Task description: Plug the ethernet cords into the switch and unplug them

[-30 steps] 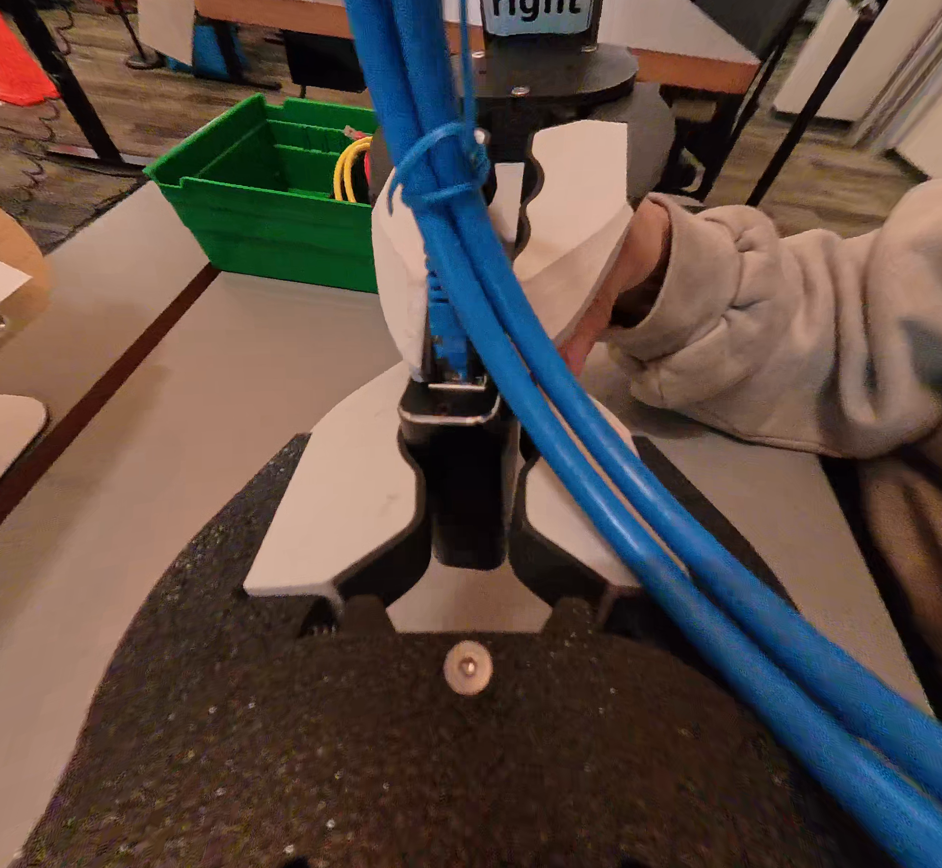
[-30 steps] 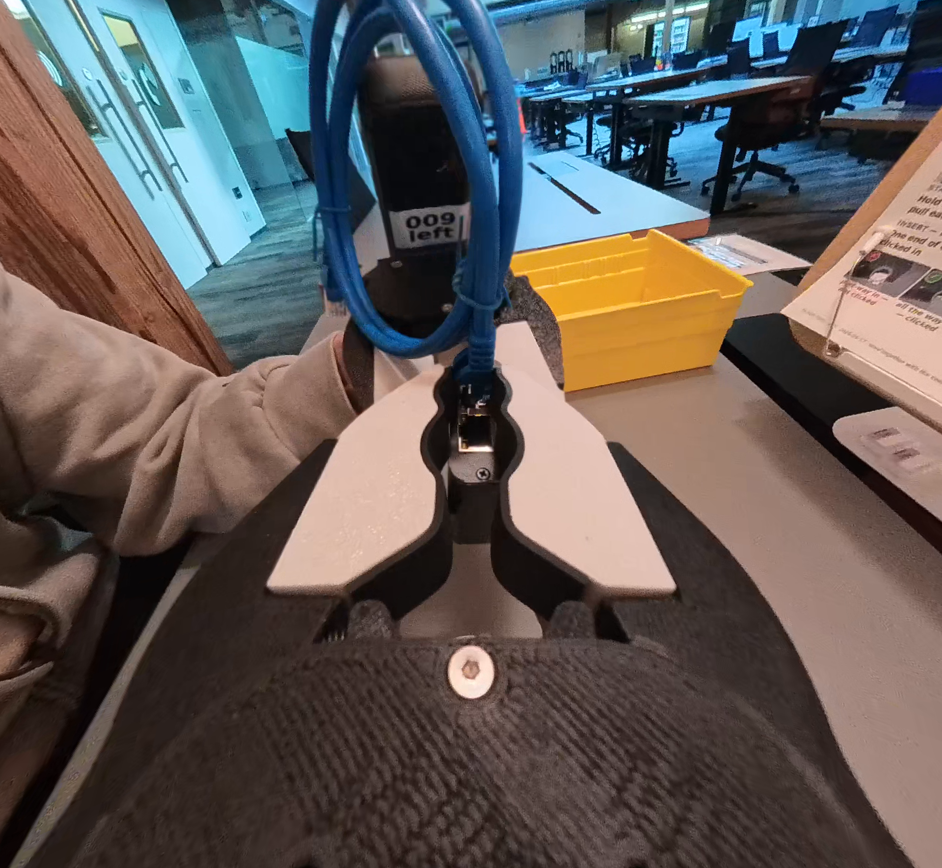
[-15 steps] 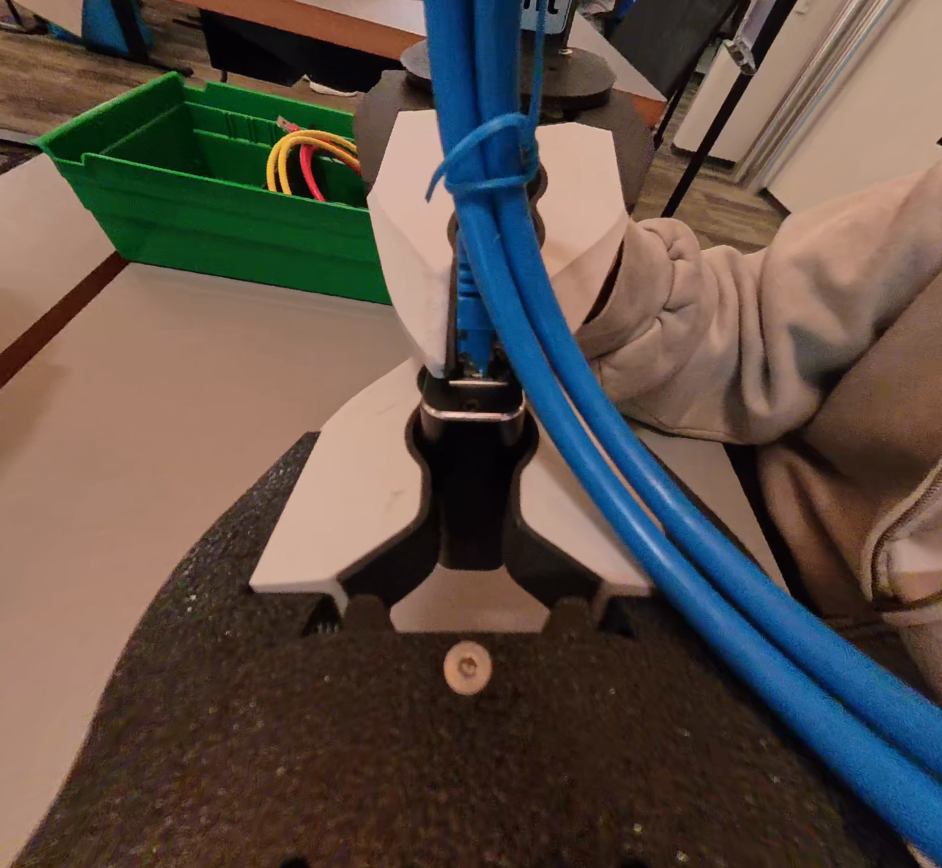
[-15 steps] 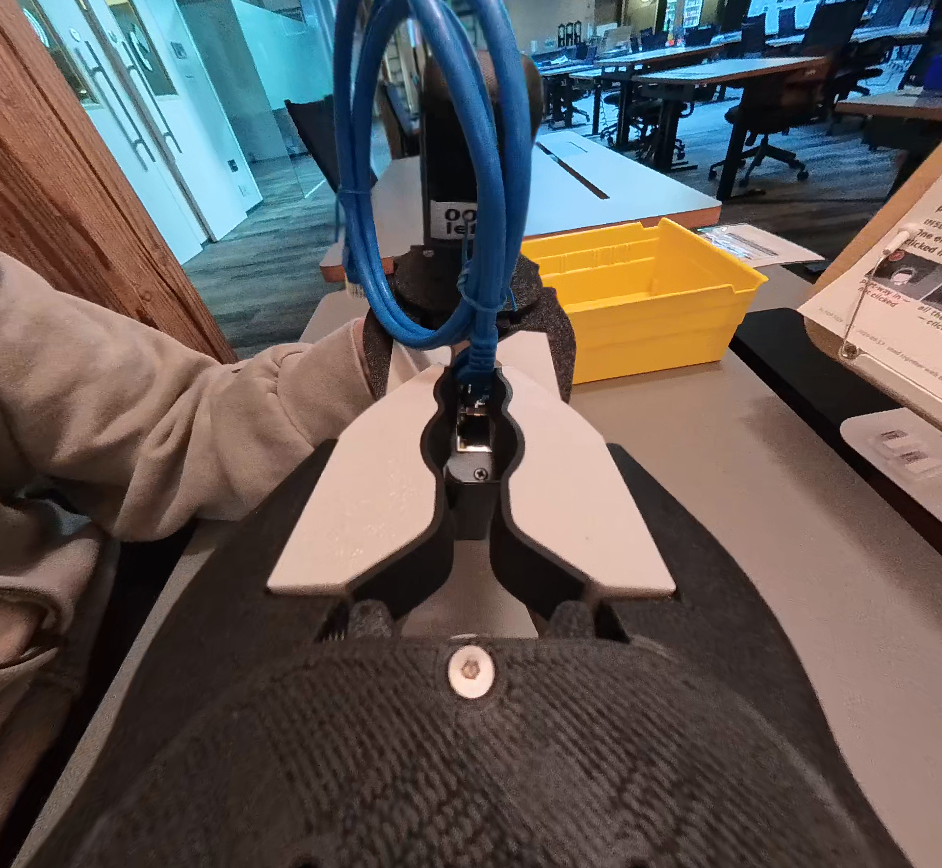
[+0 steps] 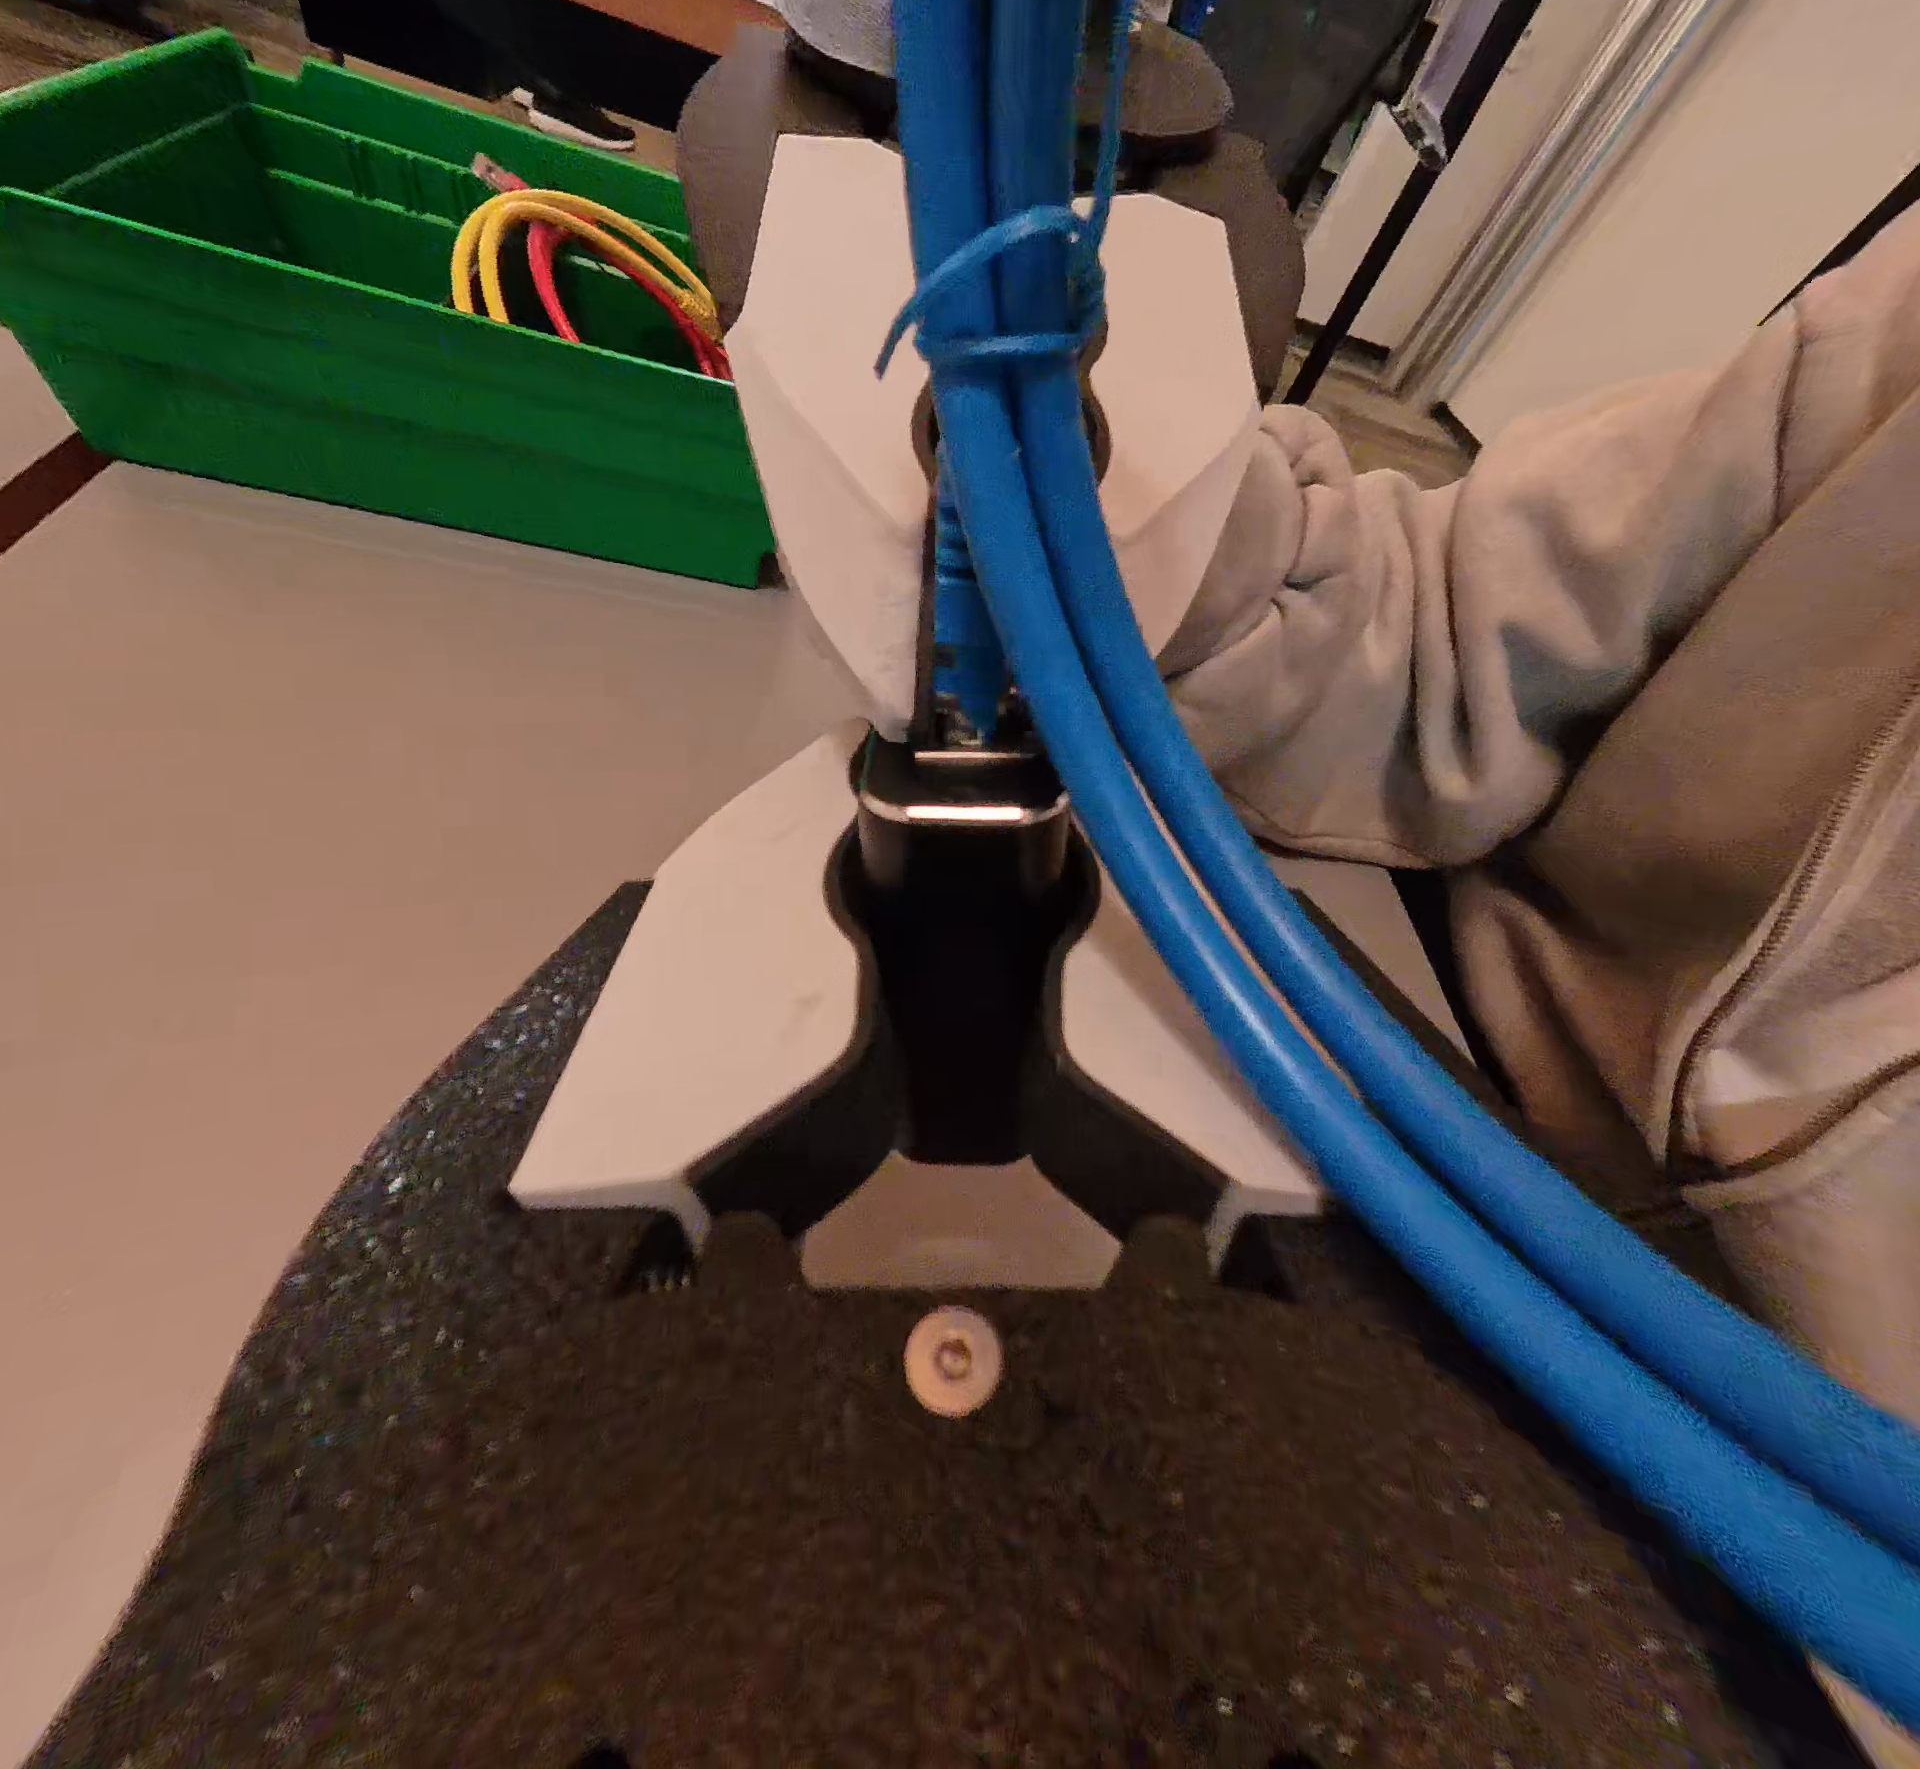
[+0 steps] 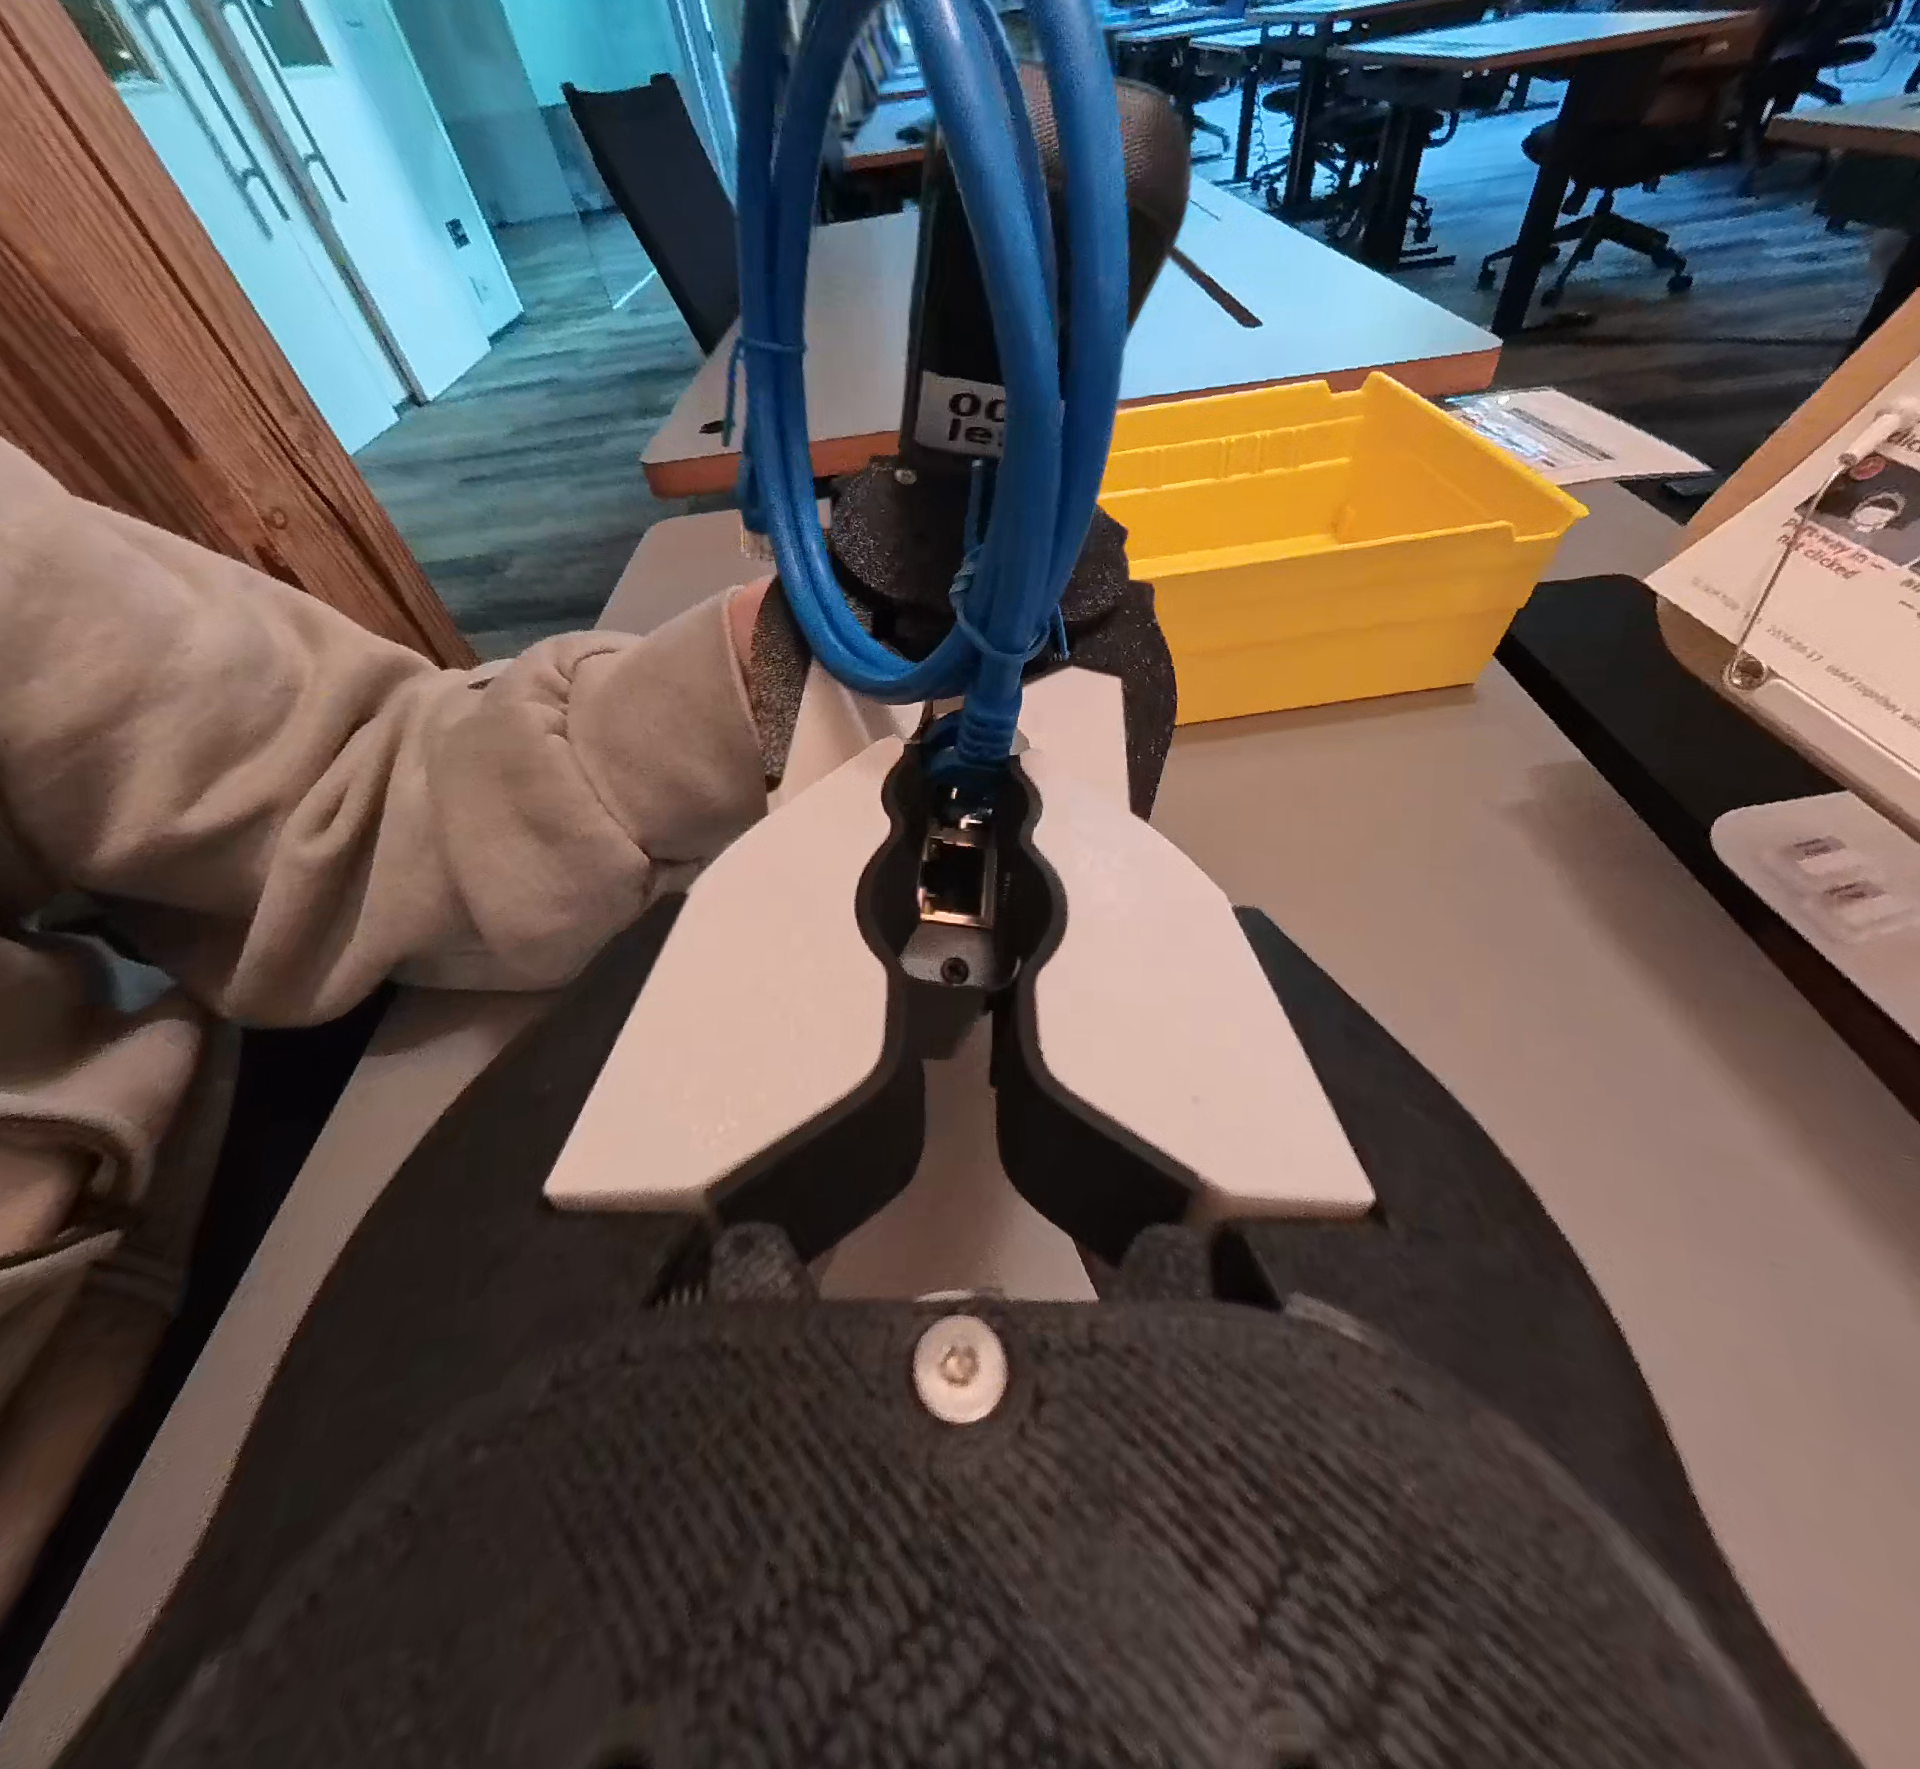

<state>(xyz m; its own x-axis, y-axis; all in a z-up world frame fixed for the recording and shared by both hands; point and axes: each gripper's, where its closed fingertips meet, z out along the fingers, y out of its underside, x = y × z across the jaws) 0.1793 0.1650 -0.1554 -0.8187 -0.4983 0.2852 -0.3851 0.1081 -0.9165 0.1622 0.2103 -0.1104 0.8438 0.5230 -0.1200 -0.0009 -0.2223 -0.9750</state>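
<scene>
Only the left wrist view shows the green bin [image 5: 364, 431] at upper left, with yellow and red cords [image 5: 551, 233] lying in it. Only the right wrist view shows a yellow bin [image 6: 1330, 597] at centre right, a clipboard with a printed sheet [image 6: 1818, 597] at the right edge, and the switch's empty port [image 6: 951, 883] just below the plugged one.

The two grippers meet nose to nose above the grey table [image 5: 312, 784]. The left gripper [image 5: 961, 784] has its fingers pressed onto the black switch [image 5: 961, 971] at frame centre. The right gripper [image 6: 966, 763] pinches the boot of the blue plug [image 6: 982, 732], which sits in the switch's end. The blue ethernet cord [image 6: 997, 192] rises in a coil bound with a blue twist tie [image 5: 997, 337]. A beige sleeve [image 5: 1455, 597] reaches in behind each tool.

Compared with half a second ago, both grips are unchanged. The left view has swung so that the green bin sits further left, and the right view tips down, baring more of the switch's face.
</scene>
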